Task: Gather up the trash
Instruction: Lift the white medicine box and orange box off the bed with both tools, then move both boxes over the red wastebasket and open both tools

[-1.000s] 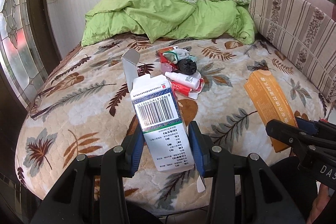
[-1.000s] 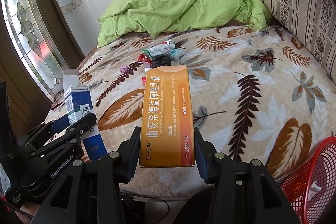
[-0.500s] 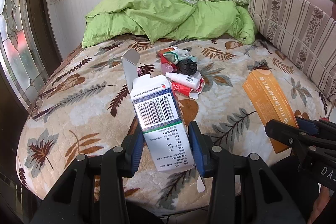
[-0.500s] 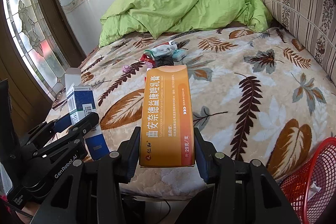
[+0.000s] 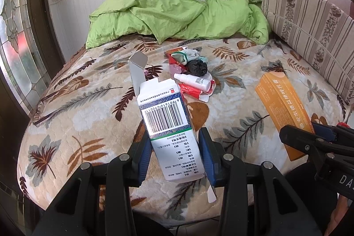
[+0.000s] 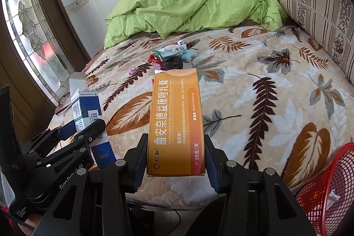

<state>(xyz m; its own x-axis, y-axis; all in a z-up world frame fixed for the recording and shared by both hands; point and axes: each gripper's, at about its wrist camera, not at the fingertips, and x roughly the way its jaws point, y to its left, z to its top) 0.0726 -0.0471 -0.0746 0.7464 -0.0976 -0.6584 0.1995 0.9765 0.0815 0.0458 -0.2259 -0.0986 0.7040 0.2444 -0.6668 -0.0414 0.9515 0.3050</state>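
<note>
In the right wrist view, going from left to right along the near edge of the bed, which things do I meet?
Blue and white cardboard box → orange cardboard medicine box → red plastic mesh basket.

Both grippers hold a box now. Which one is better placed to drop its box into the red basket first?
Probably the right gripper: its orange box is held near the red basket, at its right. The left gripper, with the blue-and-white box, is farther away.

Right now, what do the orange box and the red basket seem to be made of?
Orange box: likely thin cardboard with a slightly glossy print; it has sharp folded edges and flat faces. Red basket: probably moulded plastic; it shows an open mesh with a faint shine.
</note>
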